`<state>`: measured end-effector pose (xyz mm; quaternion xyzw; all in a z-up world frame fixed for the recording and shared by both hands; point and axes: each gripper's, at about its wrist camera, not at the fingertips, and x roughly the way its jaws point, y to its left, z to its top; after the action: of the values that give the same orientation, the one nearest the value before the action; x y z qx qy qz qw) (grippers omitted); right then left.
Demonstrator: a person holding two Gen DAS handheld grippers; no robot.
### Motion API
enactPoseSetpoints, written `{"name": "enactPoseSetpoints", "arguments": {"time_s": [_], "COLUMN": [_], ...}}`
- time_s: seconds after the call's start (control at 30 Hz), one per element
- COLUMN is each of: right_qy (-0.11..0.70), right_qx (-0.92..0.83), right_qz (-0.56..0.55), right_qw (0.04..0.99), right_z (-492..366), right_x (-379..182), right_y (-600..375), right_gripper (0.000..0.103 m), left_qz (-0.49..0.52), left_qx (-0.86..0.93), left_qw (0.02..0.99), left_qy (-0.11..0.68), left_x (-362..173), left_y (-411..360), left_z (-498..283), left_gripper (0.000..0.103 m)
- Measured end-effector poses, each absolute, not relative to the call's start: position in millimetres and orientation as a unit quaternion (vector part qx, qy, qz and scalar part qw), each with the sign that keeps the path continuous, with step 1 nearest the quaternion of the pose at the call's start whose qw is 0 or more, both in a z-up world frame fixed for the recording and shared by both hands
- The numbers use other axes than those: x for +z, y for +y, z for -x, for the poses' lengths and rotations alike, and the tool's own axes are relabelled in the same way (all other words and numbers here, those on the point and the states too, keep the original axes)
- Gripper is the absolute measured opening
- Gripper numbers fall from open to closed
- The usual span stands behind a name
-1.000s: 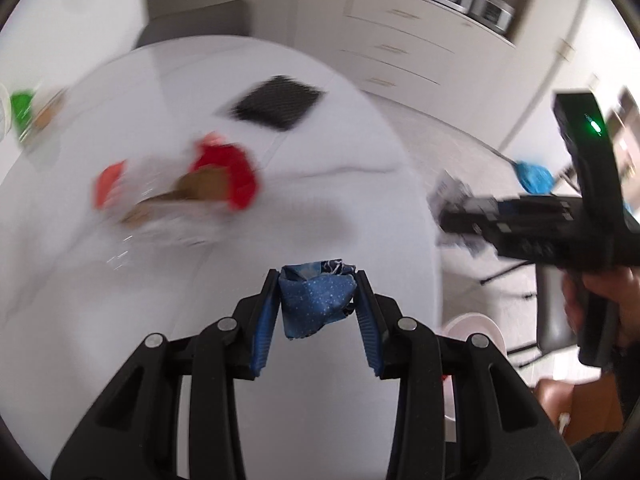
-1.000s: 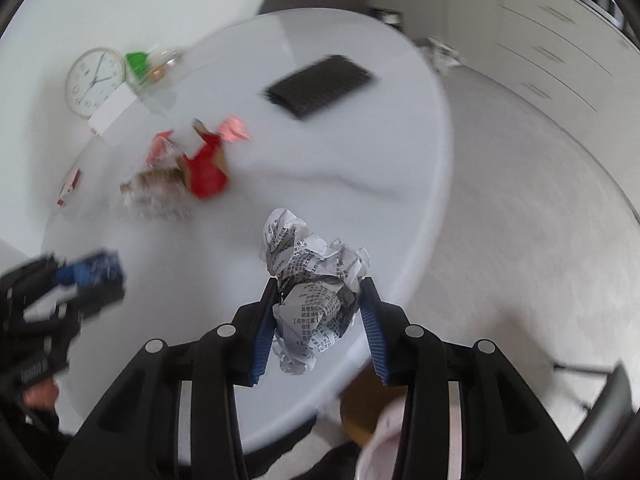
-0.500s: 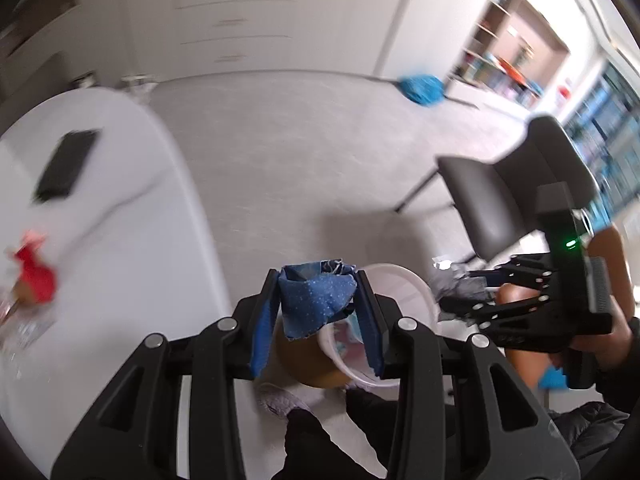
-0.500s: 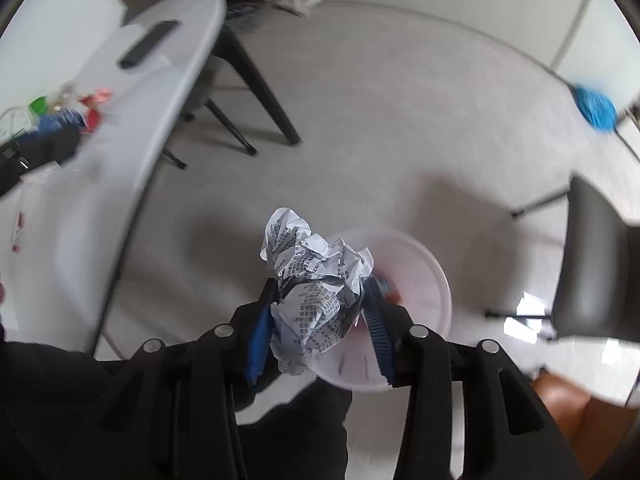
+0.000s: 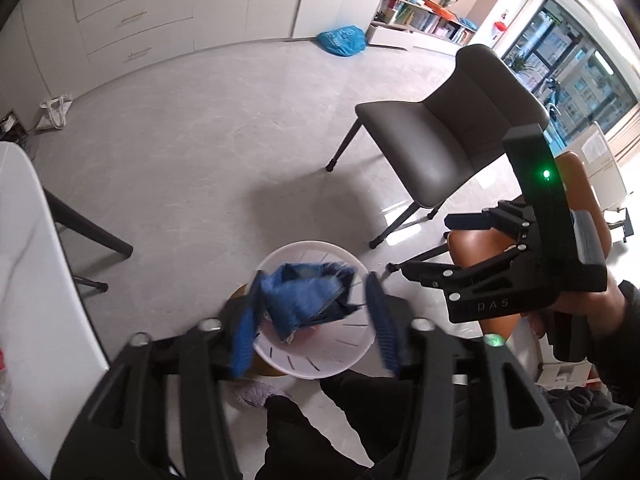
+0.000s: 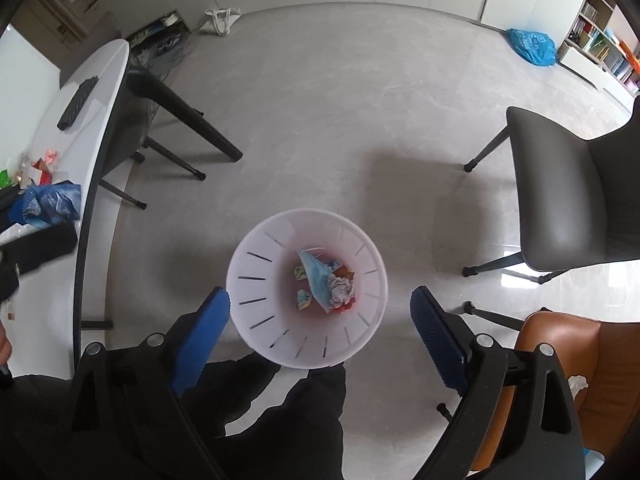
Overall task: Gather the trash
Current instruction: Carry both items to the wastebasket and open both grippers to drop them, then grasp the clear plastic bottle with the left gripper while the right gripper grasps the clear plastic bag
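The left tool (image 5: 312, 320) is spread above the white bin (image 5: 352, 354), its blue pads (image 5: 242, 336) blurred and set wider than the blue wrapper (image 5: 308, 298) between them. The wrapper lies against the left pad and clear of the right one, so the tool no longer pinches it; whether it is falling or just resting on that pad cannot be told through the blur. A small green light glows on the left tool's body.

The right tool (image 6: 320, 330) is wide open and holds nothing, pointing straight down with the bin (image 6: 256, 276) framed between its pads. In the left view the right tool (image 5: 452, 248) is seen from the side, gripped in a hand (image 5: 580, 308), with raised letters reading "DAS" on its frame and a green light on its upright handle.

At the bottom of the bin, a crumpled printed paper ball (image 6: 341, 285) sits beside a pale blue wrapper piece and small coloured scraps.

The bin stands on the grey floor (image 6: 320, 120), near the person's dark-trousered legs. To the left is the white table (image 6: 86, 120), carrying red and green scraps (image 6: 42, 166) and a dark flat object (image 6: 77, 102). A grey chair (image 6: 560, 200) and a brown chair (image 6: 560, 344) stand to the right. A blue bag (image 6: 532, 46) with illegible print lies far off on the floor.
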<state>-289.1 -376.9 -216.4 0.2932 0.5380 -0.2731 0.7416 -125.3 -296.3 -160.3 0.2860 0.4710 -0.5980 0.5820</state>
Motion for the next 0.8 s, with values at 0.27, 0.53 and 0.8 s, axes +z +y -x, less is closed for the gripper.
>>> {"name": "enactPoseSetpoints", "arguments": {"time_s": [0.27, 0.53, 0.8], "right_qy": [0.534, 0.535, 0.534], "right_qx": [-0.266, -0.26, -0.252], "right_qz": [-0.29, -0.285, -0.275], "right_qw": [0.748, 0.752, 0.758], "right_z": [295.8, 292.0, 280.8], "right_x": [-215.9, -215.0, -210.1], "right_y": [-382.4, -378.5, -373.1], "right_gripper": [0.094, 0.095, 0.095], "left_qz": [-0.278, -0.271, -0.262], "left_qx": [-0.584, -0.568, -0.558], "left_qw": [0.609, 0.62, 0.634], "left_qy": [0.459, 0.469, 0.467], "left_x": [-150.5, -151.0, -142.1], "left_y": [-297.1, -288.3, -277.5], "left_z": [132.2, 123.0, 114.6], "left_gripper": [0.095, 0.095, 0.095]}}
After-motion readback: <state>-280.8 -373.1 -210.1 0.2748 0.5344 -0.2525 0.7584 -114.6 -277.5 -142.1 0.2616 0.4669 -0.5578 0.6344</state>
